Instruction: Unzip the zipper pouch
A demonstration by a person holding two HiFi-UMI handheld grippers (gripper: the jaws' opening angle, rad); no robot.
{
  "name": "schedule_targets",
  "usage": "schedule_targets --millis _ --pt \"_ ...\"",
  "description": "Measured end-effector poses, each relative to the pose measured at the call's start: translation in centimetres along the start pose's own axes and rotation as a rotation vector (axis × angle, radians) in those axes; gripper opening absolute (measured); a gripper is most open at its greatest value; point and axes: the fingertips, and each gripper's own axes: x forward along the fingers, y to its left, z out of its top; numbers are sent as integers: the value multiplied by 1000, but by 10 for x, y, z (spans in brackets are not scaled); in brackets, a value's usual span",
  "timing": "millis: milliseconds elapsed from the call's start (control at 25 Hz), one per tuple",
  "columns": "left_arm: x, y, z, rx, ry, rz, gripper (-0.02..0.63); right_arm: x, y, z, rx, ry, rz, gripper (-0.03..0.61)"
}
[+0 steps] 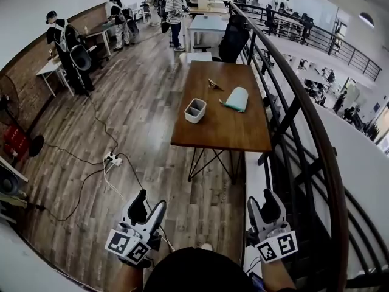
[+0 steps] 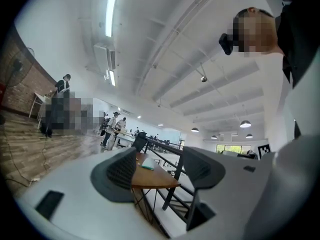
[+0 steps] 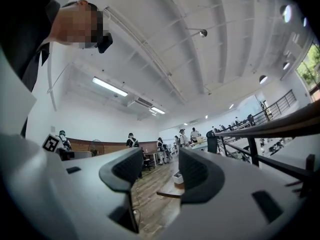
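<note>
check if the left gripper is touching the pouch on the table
Apart. The head view shows the left gripper well short of the table, with a stretch of floor between it and the pouch lying on the tabletop.

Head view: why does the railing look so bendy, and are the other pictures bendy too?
Head view: the wide lens curves the straight railing. Left gripper view: round black edges, a glaring ceiling light, and blocky patches added to hide faces. Right gripper view: the same round edge, and a patch too.
</note>
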Motion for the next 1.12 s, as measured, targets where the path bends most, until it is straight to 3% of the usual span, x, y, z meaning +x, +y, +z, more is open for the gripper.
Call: schedule_targets --millis 280,440,880,1120 --pt "53 -35 -14 2 13 -14 284 -19 -48 14 -81 30 3 212" --pt "63 -46 -25 -2 54 -19 284 -25 -74 16 -43 30 -36 205" --pt "115 -6 -34 5 64 -23 282 18 -104 -6 -21 39 -82 181" --pt "176 17 -28 36 50 -87 259 68 -126 -6 -63 58 -116 156"
